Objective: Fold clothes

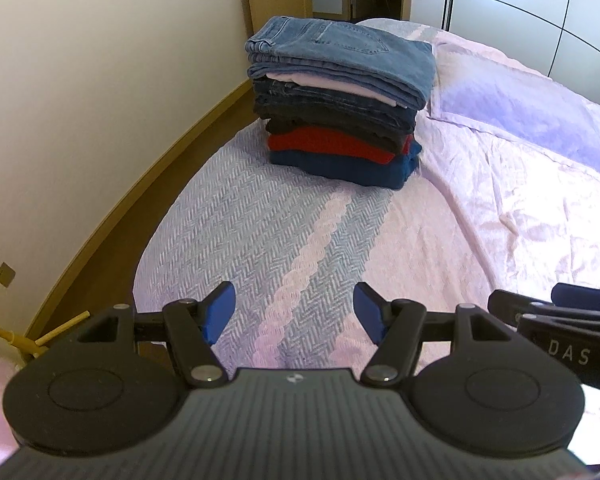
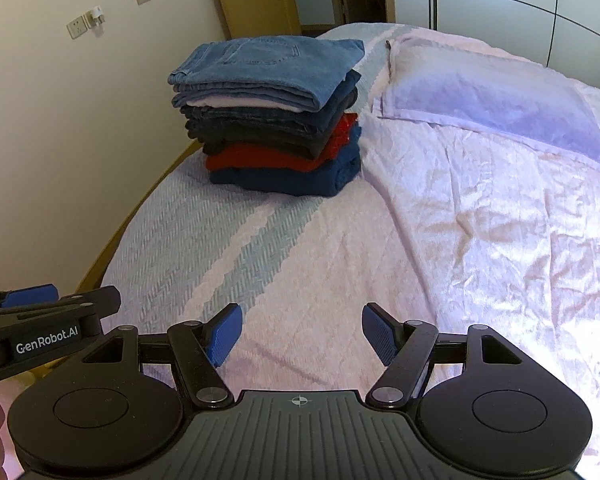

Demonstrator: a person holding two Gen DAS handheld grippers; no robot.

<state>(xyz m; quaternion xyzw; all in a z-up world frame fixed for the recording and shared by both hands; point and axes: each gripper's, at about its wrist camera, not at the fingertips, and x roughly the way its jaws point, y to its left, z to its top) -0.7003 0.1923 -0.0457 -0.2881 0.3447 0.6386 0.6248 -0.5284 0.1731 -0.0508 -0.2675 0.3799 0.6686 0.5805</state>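
Observation:
A neat stack of folded clothes [image 1: 340, 100] [image 2: 272, 116] stands on the far left part of the bed. Light blue jeans lie on top, then a pale pink piece, dark jeans, a red garment and a dark blue one at the bottom. My left gripper [image 1: 295, 312] hangs open over the striped bedspread [image 1: 284, 232] well short of the stack, nothing between its blue pads. My right gripper [image 2: 302, 332] is open too, above the bedspread [image 2: 228, 248], empty. Each gripper shows at the edge of the other's view, side by side.
A lilac pillow [image 1: 516, 108] [image 2: 496, 100] lies right of the stack on a crumpled pale pink sheet [image 2: 480, 240]. A cream wall [image 1: 80, 92] with sockets and wooden skirting runs along the bed's left side. A wardrobe [image 2: 500, 4] and a doorway stand beyond.

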